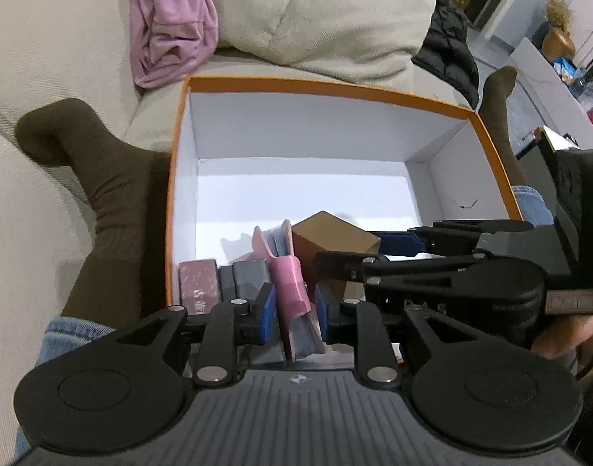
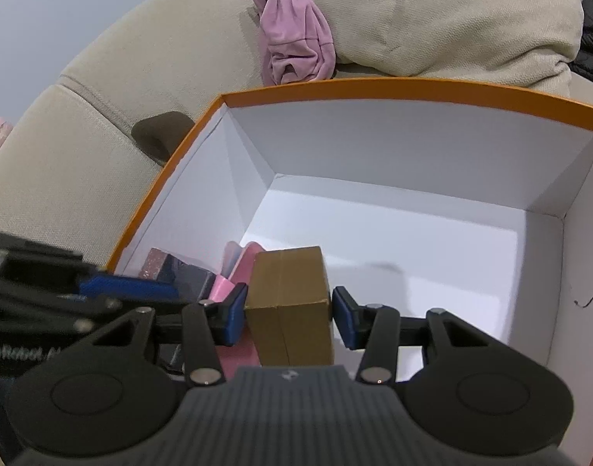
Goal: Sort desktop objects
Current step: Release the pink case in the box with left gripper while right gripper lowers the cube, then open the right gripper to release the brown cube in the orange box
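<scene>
Two grippers work inside one orange-rimmed white cardboard box [image 1: 374, 91] on a beige sofa.

The left gripper [image 1: 294, 312] straddles a pink card wallet [image 1: 288, 283] stuffed with blue-edged cards; its blue pads [image 1: 268, 312] stand just apart from the wallet, so it is released. The right gripper [image 2: 288, 312] is clenched on a plain brown cardboard carton [image 2: 288, 299] – boxy, matte, with one seam down its face. Both things sit at the near end of the box, the carton right of the wallet. To the left lie one speckled pink block [image 1: 199, 281] and two grey blocks [image 1: 244, 277], side by side. Outside – one crumpled lilac cloth [image 1: 172, 23], one cream cushion [image 1: 316, 11], and the person's two legs in dark olive socks [image 1: 102, 194].
</scene>
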